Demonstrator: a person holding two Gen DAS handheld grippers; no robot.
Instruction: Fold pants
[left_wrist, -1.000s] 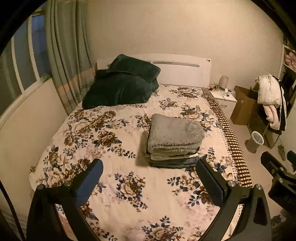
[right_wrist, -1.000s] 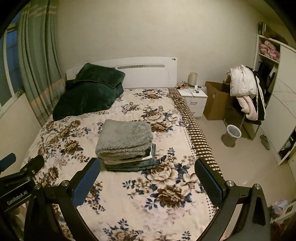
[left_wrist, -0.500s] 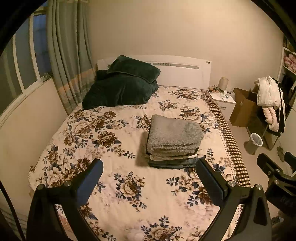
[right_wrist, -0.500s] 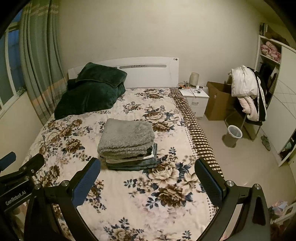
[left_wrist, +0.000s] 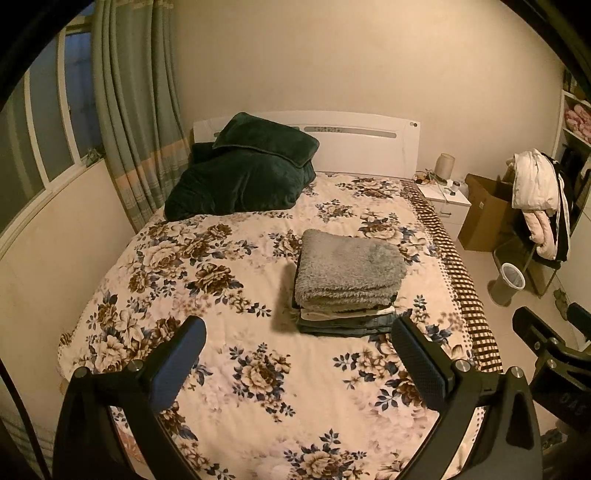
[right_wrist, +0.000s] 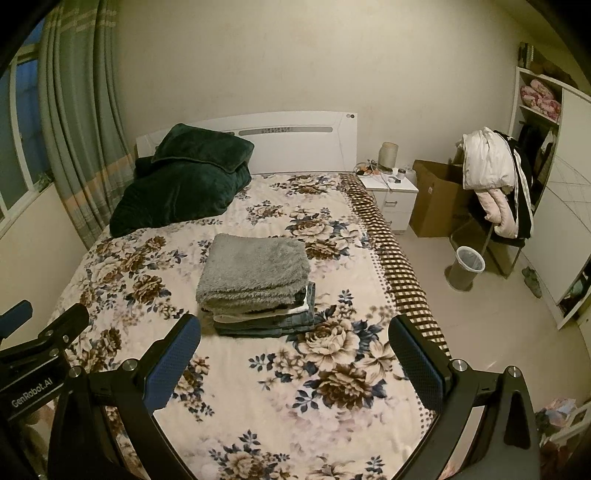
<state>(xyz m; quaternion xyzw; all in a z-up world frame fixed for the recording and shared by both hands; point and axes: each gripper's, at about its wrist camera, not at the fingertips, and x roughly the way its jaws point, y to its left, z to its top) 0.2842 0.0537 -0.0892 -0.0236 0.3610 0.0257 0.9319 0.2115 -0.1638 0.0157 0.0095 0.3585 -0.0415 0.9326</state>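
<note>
A floral-quilted bed (left_wrist: 229, 373) fills the room under warm lamplight, and I hang above its foot end. Nearest to me, my left gripper (left_wrist: 297, 341) stands with its fingers spread wide and nothing between them; my right gripper (right_wrist: 293, 339) is the same — parted, empty, clear of the cloth. Past my fingertips, at about 12 o'clock on the quilt and a little toward its chequered right border, sits one neat stack of folded pants (right_wrist: 264, 319): I count roughly four layers, denim at the bottom, something pale in between, and a grey fleecy pair (left_wrist: 349, 267) on top, though the middle layers are too thin to number surely. I see no loose garment anywhere on the bed, so I judge the folding done, with nothing left but perhaps squaring the pile. Further off at 10 o'clock lie two dark green pillows (left_wrist: 243, 173) against the one white headboard (right_wrist: 295, 144). At 1 o'clock stands one nightstand (right_wrist: 393, 194), then one cardboard box (right_wrist: 436, 197), one bin (right_wrist: 465, 267) and one chair (right_wrist: 506, 232) heaped with clothes.
</note>
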